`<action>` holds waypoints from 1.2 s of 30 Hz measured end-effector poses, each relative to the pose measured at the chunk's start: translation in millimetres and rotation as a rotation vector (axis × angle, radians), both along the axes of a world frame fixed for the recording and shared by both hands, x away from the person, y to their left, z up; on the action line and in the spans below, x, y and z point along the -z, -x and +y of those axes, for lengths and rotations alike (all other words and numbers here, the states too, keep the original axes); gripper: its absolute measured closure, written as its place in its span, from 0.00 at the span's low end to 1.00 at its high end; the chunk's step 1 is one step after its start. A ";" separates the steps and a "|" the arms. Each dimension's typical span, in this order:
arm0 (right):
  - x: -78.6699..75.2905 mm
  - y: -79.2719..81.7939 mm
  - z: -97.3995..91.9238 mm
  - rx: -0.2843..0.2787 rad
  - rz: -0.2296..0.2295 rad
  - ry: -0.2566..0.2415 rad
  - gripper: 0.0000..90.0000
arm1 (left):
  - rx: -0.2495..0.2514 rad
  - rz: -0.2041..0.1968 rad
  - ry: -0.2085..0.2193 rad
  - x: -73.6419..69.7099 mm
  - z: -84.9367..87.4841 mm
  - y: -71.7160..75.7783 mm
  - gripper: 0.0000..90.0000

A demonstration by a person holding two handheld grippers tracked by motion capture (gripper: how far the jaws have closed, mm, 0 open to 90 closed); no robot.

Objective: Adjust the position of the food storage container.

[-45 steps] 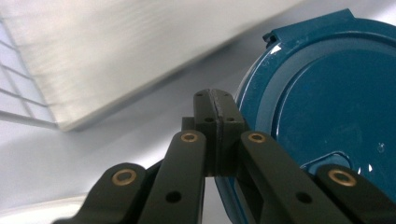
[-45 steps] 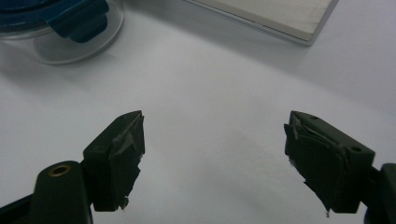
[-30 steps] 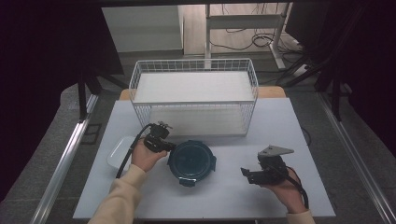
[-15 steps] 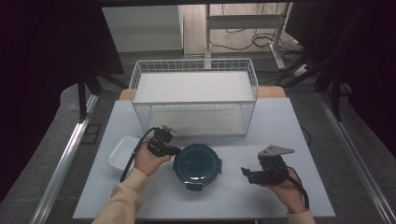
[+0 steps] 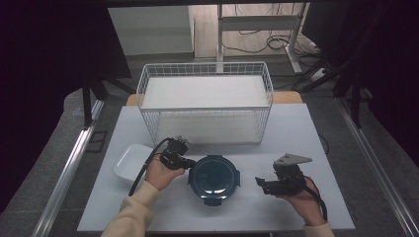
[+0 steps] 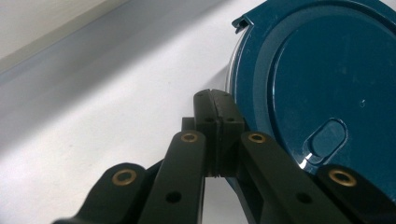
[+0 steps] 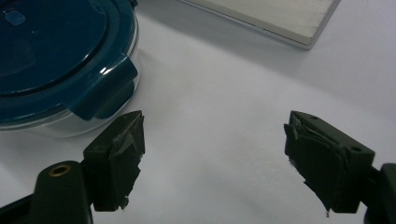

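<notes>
Round container (image 5: 214,177) with a dark blue clip-on lid sits on the white table (image 5: 306,133), in front of the wire basket (image 5: 205,101). The left gripper (image 5: 188,163), jaws pressed together on nothing, rests at the container's left rim (touching or just beside, unclear). The right gripper (image 5: 260,183) hovers to its right, jaws spread wide. A white dish (image 5: 129,162) lies at far left.

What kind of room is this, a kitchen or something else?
Probably a lab or recording workspace, not a kitchen: a plain white table ringed by dark curtains, loose cables on the floor behind, and a wire basket and lidded container set out.
</notes>
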State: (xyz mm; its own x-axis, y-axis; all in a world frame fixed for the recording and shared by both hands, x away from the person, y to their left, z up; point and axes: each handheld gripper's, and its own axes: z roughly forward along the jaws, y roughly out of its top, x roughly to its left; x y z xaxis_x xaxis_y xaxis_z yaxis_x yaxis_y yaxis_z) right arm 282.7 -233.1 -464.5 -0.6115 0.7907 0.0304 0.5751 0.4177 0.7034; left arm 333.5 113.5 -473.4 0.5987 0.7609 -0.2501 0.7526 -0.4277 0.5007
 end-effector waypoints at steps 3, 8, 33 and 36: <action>0.5 -1.4 -2.8 0.002 0.011 -0.030 0.23 | 0.007 0.001 0.000 0.0 -2.4 1.2 1.00; -1.4 -0.3 -3.6 0.004 0.007 -0.044 0.23 | 0.008 0.003 -0.001 0.0 -5.4 3.0 1.00; -5.7 2.9 -8.6 0.022 -0.020 -0.041 0.23 | -0.081 -0.187 0.145 -34.3 29.4 37.4 0.94; -6.1 3.3 -6.5 0.013 -0.019 -0.043 0.23 | -0.096 -0.200 0.168 -34.2 36.1 53.3 0.82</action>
